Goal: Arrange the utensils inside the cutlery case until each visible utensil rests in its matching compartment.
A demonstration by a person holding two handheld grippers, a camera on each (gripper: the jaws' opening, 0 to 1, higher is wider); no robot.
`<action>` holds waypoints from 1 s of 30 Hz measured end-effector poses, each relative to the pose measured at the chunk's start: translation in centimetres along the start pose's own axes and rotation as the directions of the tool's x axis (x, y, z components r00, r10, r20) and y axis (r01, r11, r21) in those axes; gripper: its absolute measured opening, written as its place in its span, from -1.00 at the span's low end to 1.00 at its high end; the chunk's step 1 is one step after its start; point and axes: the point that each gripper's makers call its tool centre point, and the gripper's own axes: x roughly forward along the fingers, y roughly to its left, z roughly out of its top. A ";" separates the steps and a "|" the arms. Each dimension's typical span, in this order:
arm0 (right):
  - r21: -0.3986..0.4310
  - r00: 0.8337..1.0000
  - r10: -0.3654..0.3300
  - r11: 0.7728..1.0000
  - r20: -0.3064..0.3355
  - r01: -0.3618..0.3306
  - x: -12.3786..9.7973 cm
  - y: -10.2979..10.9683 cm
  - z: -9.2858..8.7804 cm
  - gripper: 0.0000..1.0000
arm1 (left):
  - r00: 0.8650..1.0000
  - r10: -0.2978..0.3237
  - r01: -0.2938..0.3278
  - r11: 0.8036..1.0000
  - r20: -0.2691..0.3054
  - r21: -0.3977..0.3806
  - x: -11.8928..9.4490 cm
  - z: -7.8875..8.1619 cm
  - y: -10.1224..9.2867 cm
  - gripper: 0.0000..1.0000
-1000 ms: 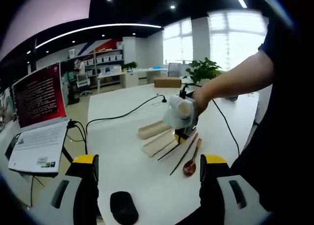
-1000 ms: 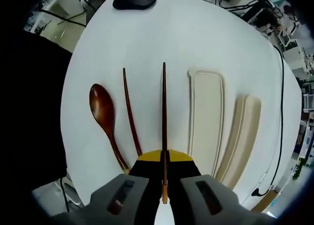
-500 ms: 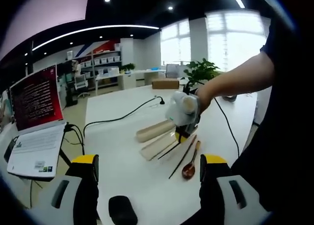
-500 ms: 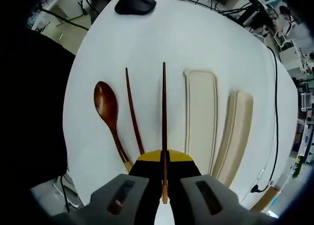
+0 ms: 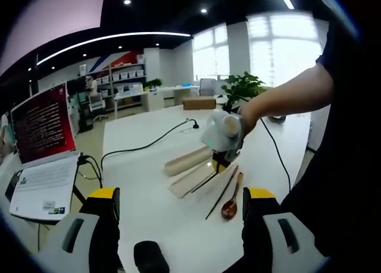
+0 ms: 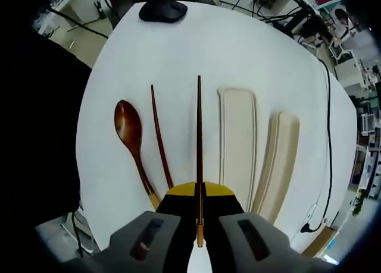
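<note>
Right gripper [image 6: 199,204] is clamped on one chopstick [image 6: 199,142], which sticks straight out over the white surface [image 6: 178,53]; its near end is buried between the jaws. Left of it the second chopstick [image 6: 160,136] and the wooden spoon [image 6: 132,136] lie flat, their handle ends cut off behind the gripper. Right of the held chopstick sits the open case tray [image 6: 237,142], then its lid [image 6: 280,160] just beside. A dark mouse [image 6: 162,11] sits at the far edge.

Left gripper [image 5: 181,210] hangs spread wide, holding nothing. Further out there's a laptop [image 5: 41,154] and a black cable [image 5: 143,147].
</note>
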 end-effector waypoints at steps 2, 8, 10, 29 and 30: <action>0.002 1.000 -0.004 1.000 0.000 0.004 -0.2 -0.1 -0.1 -1.00 | 1.000 0.000 0.000 1.000 0.005 -0.001 0.0 0.2 -0.1 0.74; 0.007 1.000 -0.014 1.000 -0.001 0.014 -0.6 -0.4 -0.4 -1.00 | 1.000 -0.003 0.003 1.000 0.005 0.009 0.0 0.7 -0.7 0.74; 0.011 1.000 -0.018 1.000 0.001 0.018 -0.7 -0.6 -0.5 -1.00 | 1.000 -0.001 0.001 1.000 0.006 0.008 0.0 0.8 -0.7 0.74; 0.007 0.999 -0.052 0.999 -0.006 0.052 -2.1 -1.7 -1.1 -1.00 | 1.000 0.010 -0.010 1.000 0.002 0.013 -0.9 -0.3 0.9 0.74; 0.008 0.999 -0.050 0.999 -0.010 0.050 -2.1 -1.7 -1.2 -1.00 | 1.000 0.010 -0.010 1.000 0.001 0.013 -1.0 -0.3 1.0 0.74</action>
